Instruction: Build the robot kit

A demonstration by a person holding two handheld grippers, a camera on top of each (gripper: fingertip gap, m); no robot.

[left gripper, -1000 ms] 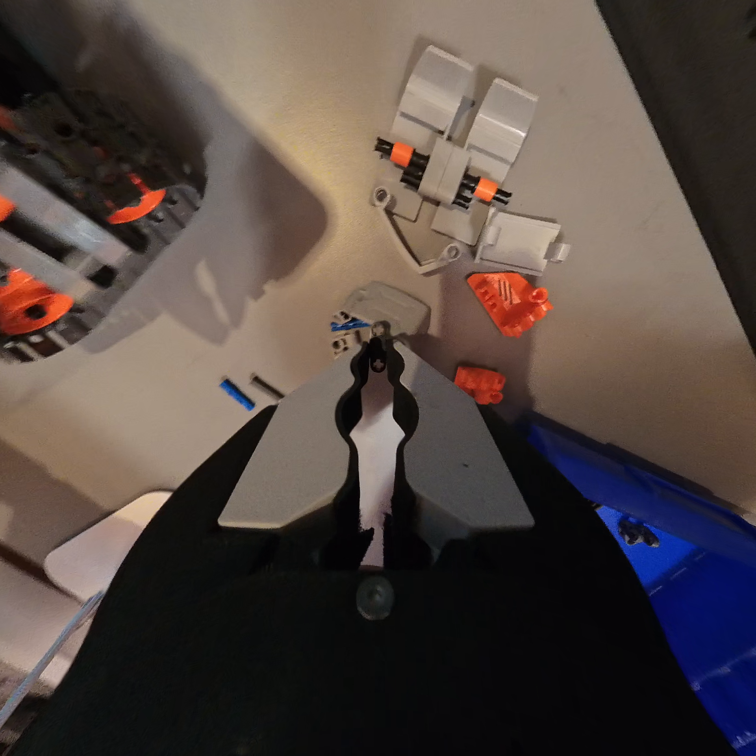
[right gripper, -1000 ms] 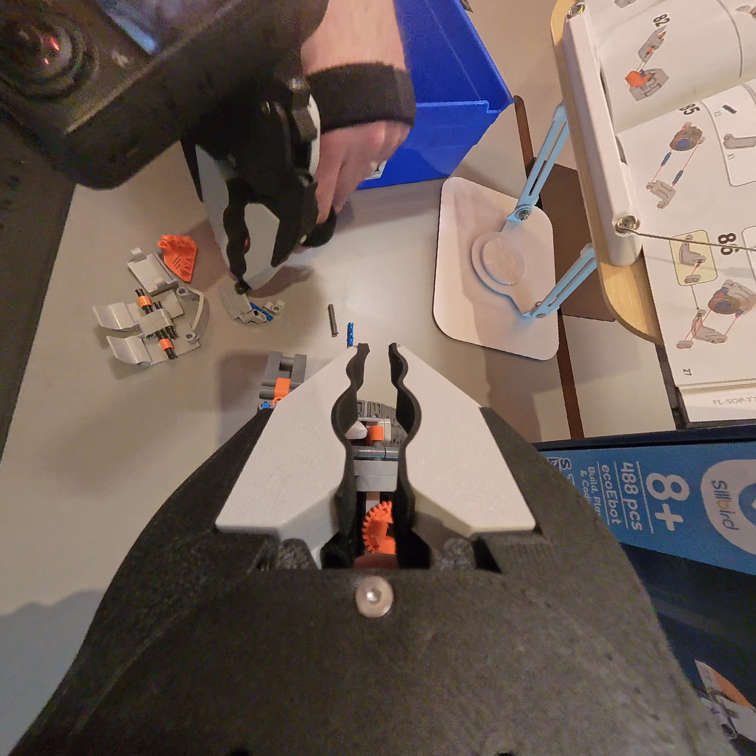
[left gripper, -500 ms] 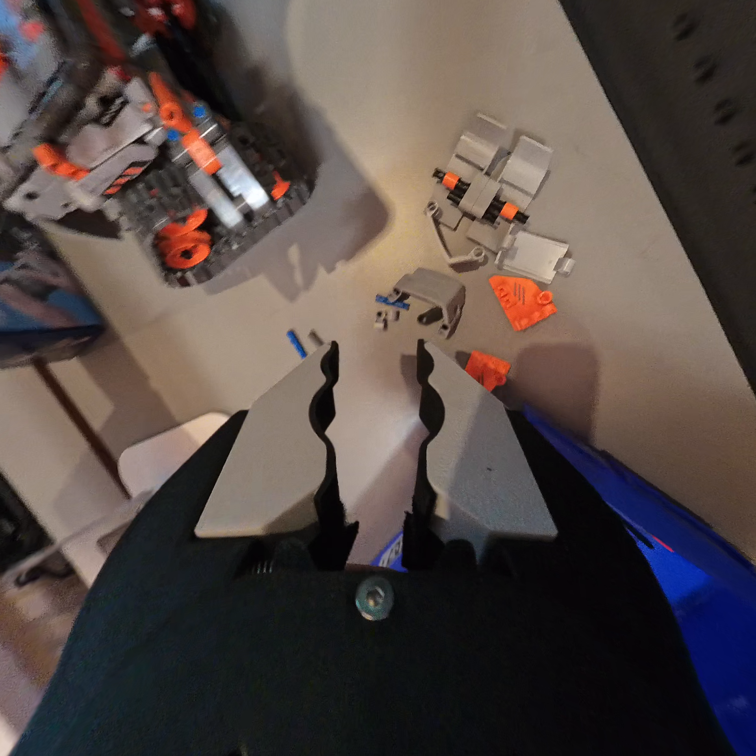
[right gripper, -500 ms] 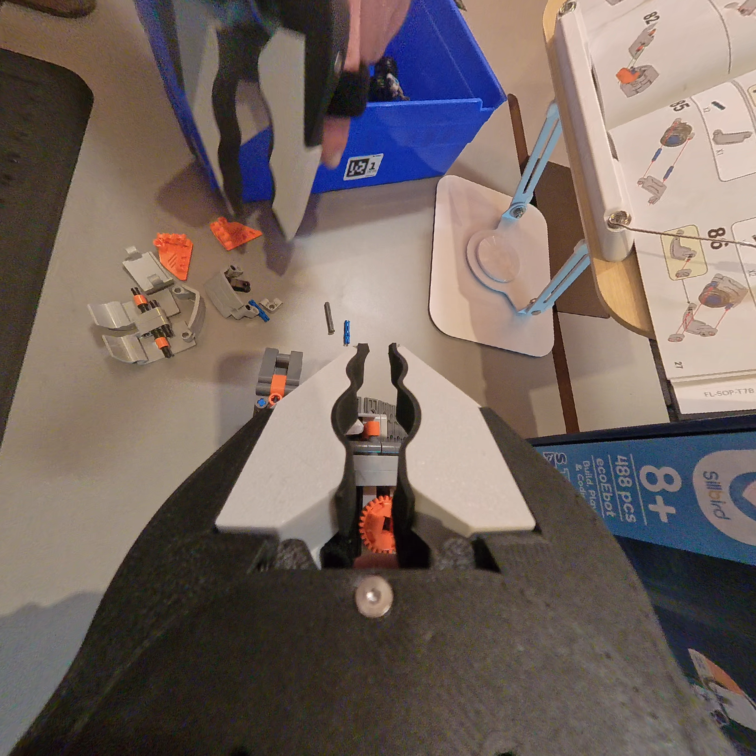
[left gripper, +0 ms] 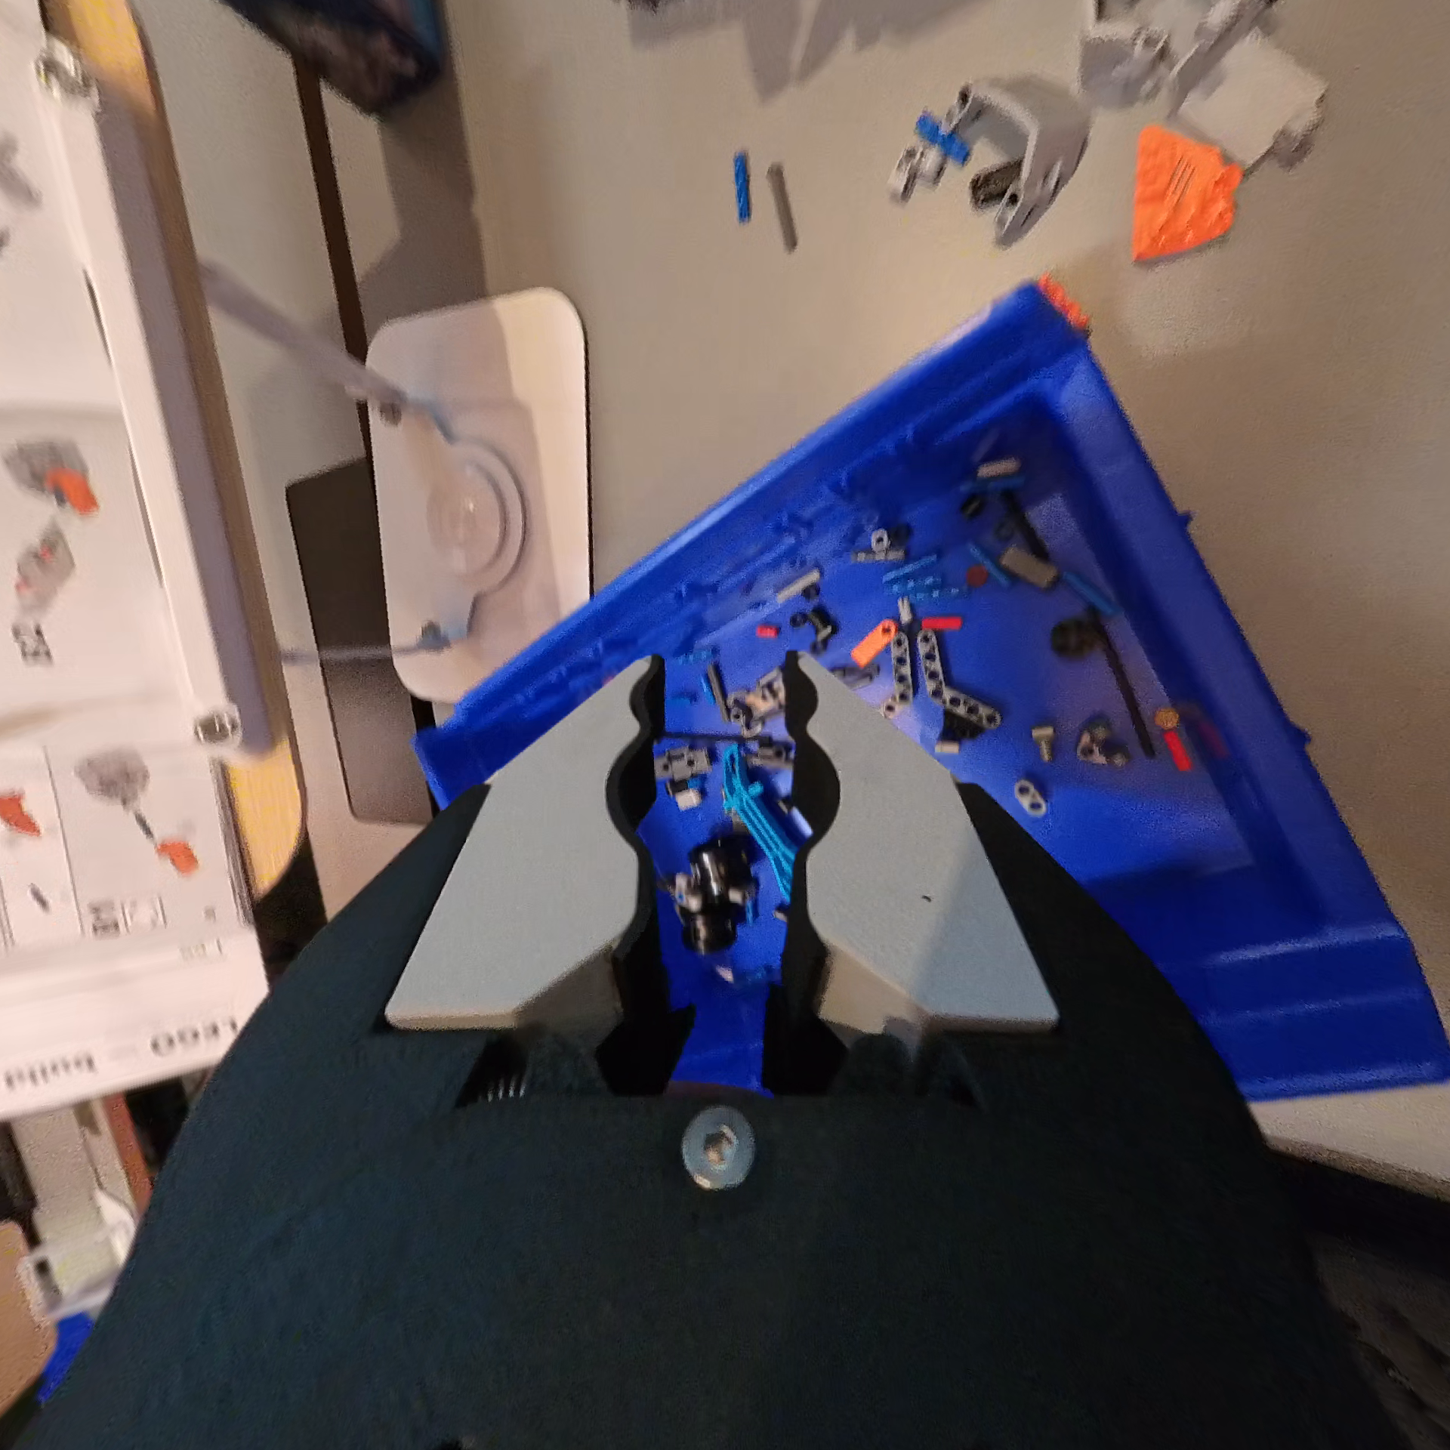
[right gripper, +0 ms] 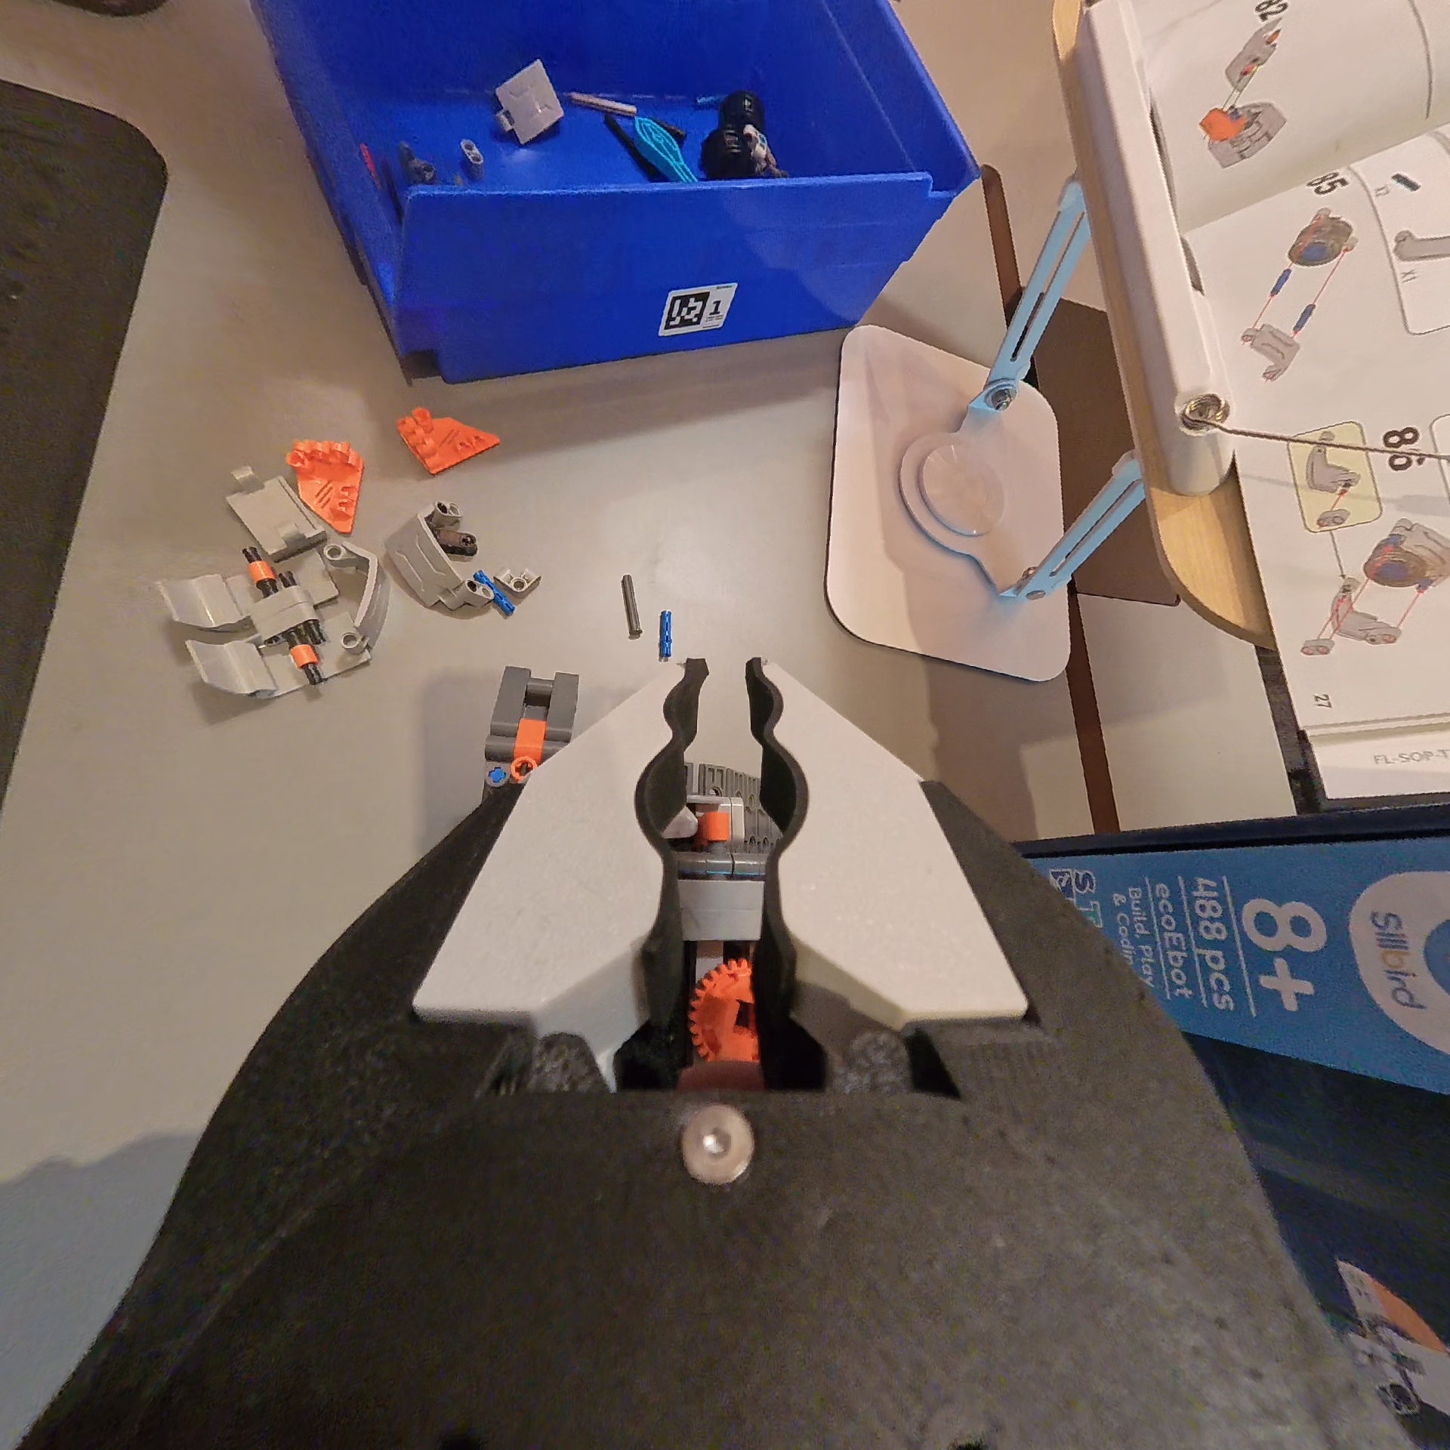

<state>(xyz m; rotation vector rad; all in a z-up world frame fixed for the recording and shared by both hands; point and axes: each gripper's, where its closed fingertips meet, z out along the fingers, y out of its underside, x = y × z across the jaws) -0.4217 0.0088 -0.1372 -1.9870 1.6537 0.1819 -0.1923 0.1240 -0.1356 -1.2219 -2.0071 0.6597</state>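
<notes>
My left gripper (left gripper: 726, 667) is open and empty, hovering over the blue bin (left gripper: 785, 502). Below its jaws lie small loose parts: a black wheel-like piece (left gripper: 714, 887), a cyan piece (left gripper: 753, 816) and grey beams (left gripper: 934, 683). This view is blurred. My right gripper (right gripper: 722, 667) is shut on a grey and orange brick model (right gripper: 722, 902) with an orange gear (right gripper: 722, 1012), held just above the table. Part of the model (right gripper: 533, 722) sticks out to the left of the fingers. The left gripper does not show in the right wrist view.
On the table before the blue bin (right gripper: 628, 251) lie a grey sub-assembly (right gripper: 267, 612), two orange wedges (right gripper: 329, 486) (right gripper: 447, 439), a grey curved panel (right gripper: 428, 557), a dark pin (right gripper: 629, 604) and a blue pin (right gripper: 665, 632). A book stand base (right gripper: 941, 502), an open instruction booklet (right gripper: 1334, 392) and a blue box (right gripper: 1255, 941) stand at the right. My hands' fingertips stand some 25 cm from each other. From my left tips it is roughly 15 cm to the cyan piece (left gripper: 753, 816); from my right, 35 cm.
My left gripper let go of a small black pin by the grey curved panel, opened, rose and swung over the blue bin. The right gripper holds the model in much the same place.
</notes>
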